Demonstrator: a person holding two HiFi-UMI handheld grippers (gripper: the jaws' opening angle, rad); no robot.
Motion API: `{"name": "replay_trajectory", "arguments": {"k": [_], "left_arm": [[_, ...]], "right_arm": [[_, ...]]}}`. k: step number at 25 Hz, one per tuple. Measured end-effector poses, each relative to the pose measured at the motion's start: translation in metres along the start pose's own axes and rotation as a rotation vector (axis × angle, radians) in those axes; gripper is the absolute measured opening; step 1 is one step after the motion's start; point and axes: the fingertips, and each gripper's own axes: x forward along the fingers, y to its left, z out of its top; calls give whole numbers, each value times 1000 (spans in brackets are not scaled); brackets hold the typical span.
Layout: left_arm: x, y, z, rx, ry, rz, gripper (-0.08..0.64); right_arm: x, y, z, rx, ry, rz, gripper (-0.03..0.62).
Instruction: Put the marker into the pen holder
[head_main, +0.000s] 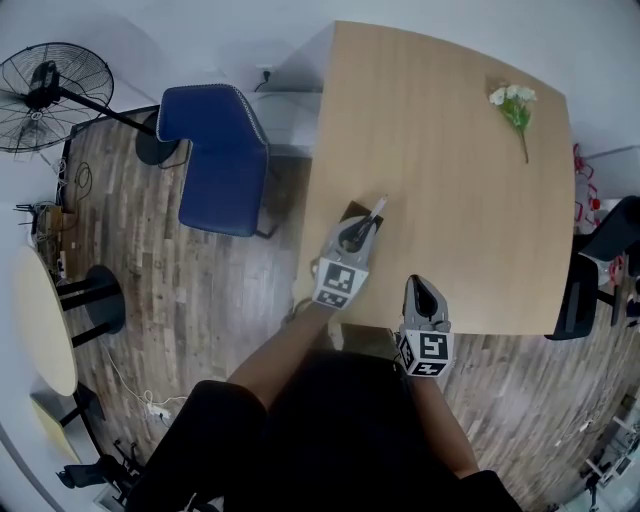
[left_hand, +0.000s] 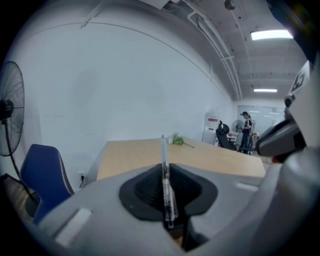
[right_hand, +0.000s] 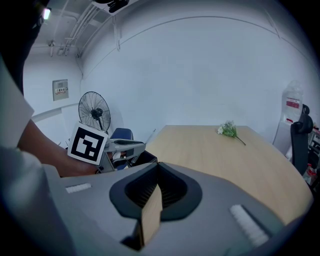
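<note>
Step in hand: carrying the marker to the holder, insertion not yet done. Left tongs (head_main: 358, 235) are clamped on the marker (head_main: 377, 208). In the left gripper view the clear barrel (left_hand: 163, 147) sits pinched between the pads, its long end sticking out past the tips toward the upper middle of the frame. In the head view the left tongs hang at frame centre, over the near-left edge of the tabletop (head_main: 450, 200), with the marker pointing up-right. A dark box shows just under and behind them (head_main: 351, 211), probably the pen holder. It also shows in the right gripper view as a black box (right_hand: 144, 159) at centre left, right beside the left tongs; its opening can't be made out. Right tongs (head_main: 424, 292) sit lower right of centre at the near tabletop edge, jaws a little apart with nothing between them; only tabletop shows through the gap (right_hand: 156, 175). A flower sprig (head_main: 515, 105) lies well apart at upper right and has no part in the task. Next move, as I judge it: tip the marker upright, line one end up over the holder's mouth, lower it in, then let go. The risk is catching the rim or knocking the box, since the right tongs aren't steadying it.
</note>
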Motion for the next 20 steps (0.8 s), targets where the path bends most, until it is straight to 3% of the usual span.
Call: {"name": "replay_trajectory", "arguments": {"k": [6, 13, 20], "left_arm": [[2, 7, -3, 4, 20, 6, 44], [-17, 3, -5, 82, 88, -31, 44], [-29, 9, -45, 42, 252, -38, 44]], "right_arm": [[7, 0, 3, -3, 6, 12, 3], [11, -6, 8, -6, -2, 19, 3], [13, -4, 21, -12, -28, 32, 3]]}}
